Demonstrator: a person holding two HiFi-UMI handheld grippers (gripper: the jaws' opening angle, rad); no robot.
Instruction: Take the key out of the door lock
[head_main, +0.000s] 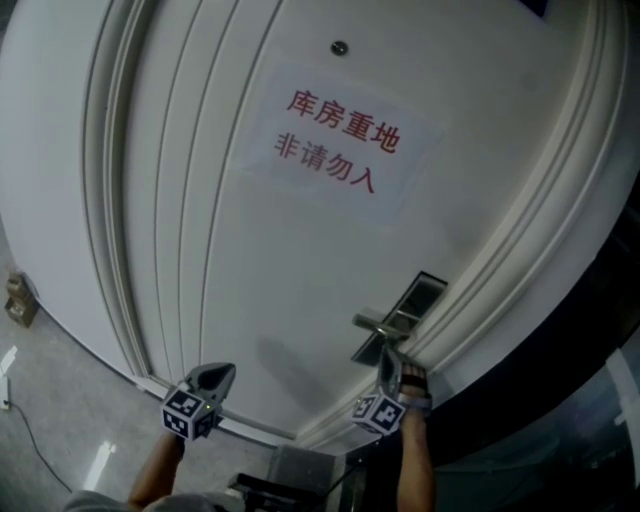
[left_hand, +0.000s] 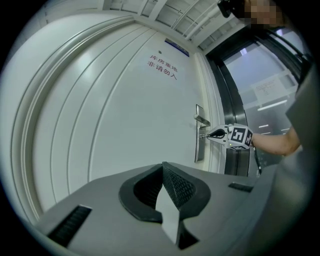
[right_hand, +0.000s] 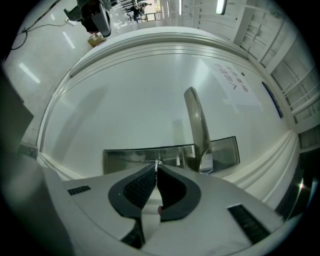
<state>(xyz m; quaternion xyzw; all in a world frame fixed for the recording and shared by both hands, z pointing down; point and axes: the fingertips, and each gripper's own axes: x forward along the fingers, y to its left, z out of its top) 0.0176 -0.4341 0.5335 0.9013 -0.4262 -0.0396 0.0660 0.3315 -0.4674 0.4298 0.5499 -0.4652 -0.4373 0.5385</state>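
The key (right_hand: 158, 162) sits in the lock plate (right_hand: 122, 160) near the handle (right_hand: 197, 125), pinched between the closed jaws of the right gripper (right_hand: 156, 169). The grip looks made, so the next move probably calls for a straight pull away from the door (head_main: 300, 260). The left gripper (left_hand: 163, 170), jaws together on nothing, hangs well apart to the left.

Pale grey floor (head_main: 70, 400), a streak of light (head_main: 98, 466) on it — dark-framed glass panel (left_hand: 270, 95), bright beyond.

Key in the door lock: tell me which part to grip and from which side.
Grip the head of the key, the only part sticking out of the lock plate, coming straight at the door so the jaws pinch its faces. The right gripper is shut on it this way.
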